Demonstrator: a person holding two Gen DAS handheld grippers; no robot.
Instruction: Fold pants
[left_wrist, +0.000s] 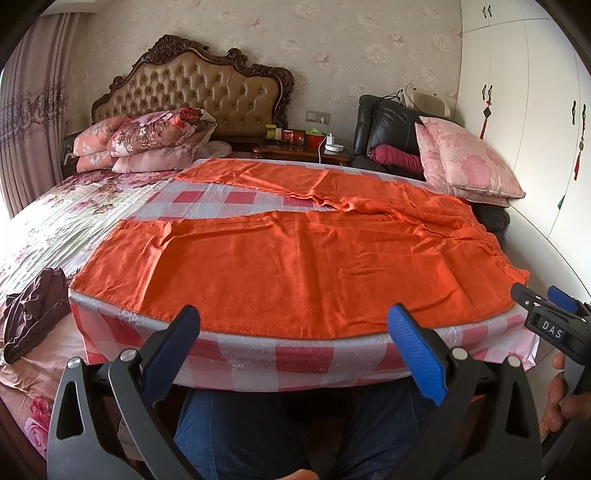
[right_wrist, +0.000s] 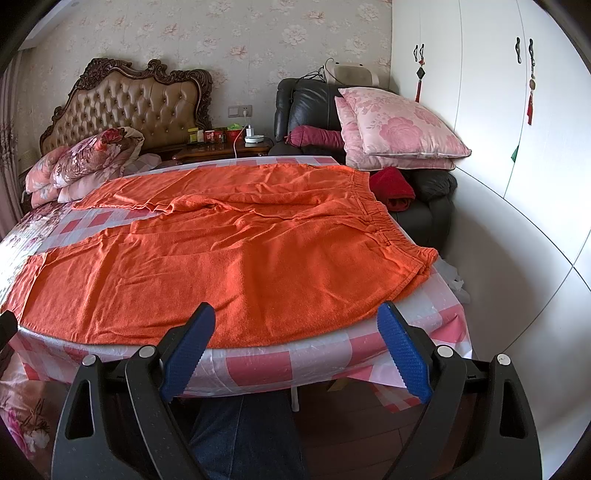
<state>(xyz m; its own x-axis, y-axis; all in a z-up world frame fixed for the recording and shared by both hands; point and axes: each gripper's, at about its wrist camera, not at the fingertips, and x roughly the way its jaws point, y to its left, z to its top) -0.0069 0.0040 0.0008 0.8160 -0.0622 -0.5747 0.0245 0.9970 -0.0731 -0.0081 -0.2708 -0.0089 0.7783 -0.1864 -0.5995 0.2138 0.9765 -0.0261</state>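
Note:
Orange pants (left_wrist: 295, 266) lie spread flat on a red-and-white checked cloth (left_wrist: 303, 358), both legs pointing left, the elastic waistband (right_wrist: 391, 218) at the right. They also show in the right wrist view (right_wrist: 240, 258). My left gripper (left_wrist: 293, 325) is open and empty, just short of the near leg's front edge. My right gripper (right_wrist: 297, 321) is open and empty at the same edge, nearer the waist. The right gripper also shows at the right edge of the left wrist view (left_wrist: 546, 306).
A bed with a floral cover (left_wrist: 66, 218), stacked quilts (left_wrist: 147, 140) and a tufted headboard (left_wrist: 207, 88) lies left and behind. A dark garment (left_wrist: 33, 310) lies at the left. Pink pillows (right_wrist: 399, 129) on a black chair (right_wrist: 306, 103) and white wardrobes (right_wrist: 491, 110) stand right.

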